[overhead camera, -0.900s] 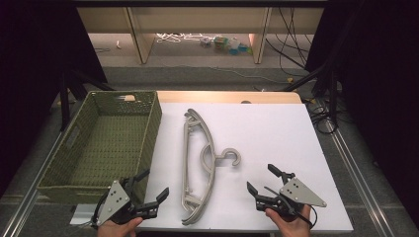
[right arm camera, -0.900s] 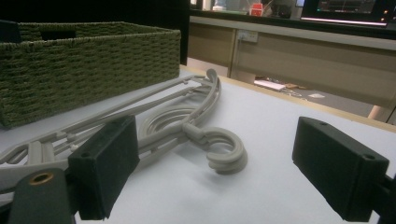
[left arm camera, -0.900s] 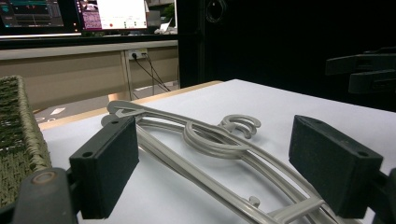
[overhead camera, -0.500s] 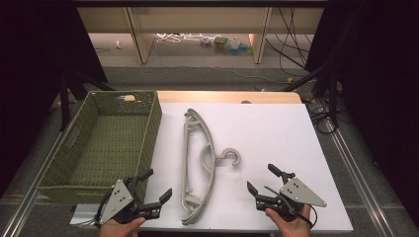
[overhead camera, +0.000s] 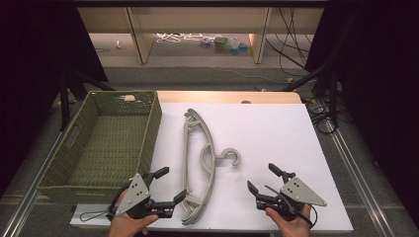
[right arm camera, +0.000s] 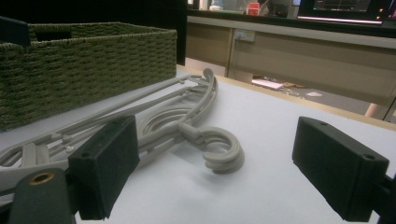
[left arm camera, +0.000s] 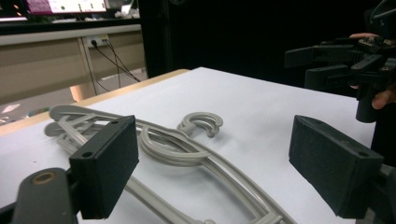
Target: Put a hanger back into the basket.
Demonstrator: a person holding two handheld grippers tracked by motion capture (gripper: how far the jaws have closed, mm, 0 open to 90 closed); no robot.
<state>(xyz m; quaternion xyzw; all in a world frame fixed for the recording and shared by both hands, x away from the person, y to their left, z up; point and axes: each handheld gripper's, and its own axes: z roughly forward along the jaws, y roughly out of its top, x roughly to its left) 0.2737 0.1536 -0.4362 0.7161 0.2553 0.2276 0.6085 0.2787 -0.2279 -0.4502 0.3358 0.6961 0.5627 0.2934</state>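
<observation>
Curved grey plastic hangers [overhead camera: 198, 165] (smooth).

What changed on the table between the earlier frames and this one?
The left tongs crept slightly toward the near end of the grey hangers, jaws open and empty. Nothing was grasped or released. The right tongs, the hangers and the green woven basket stayed put.

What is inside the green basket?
The basket looks empty: its woven floor shows bare in the high view. The strip of floor right behind its near wall is hidden.
</observation>
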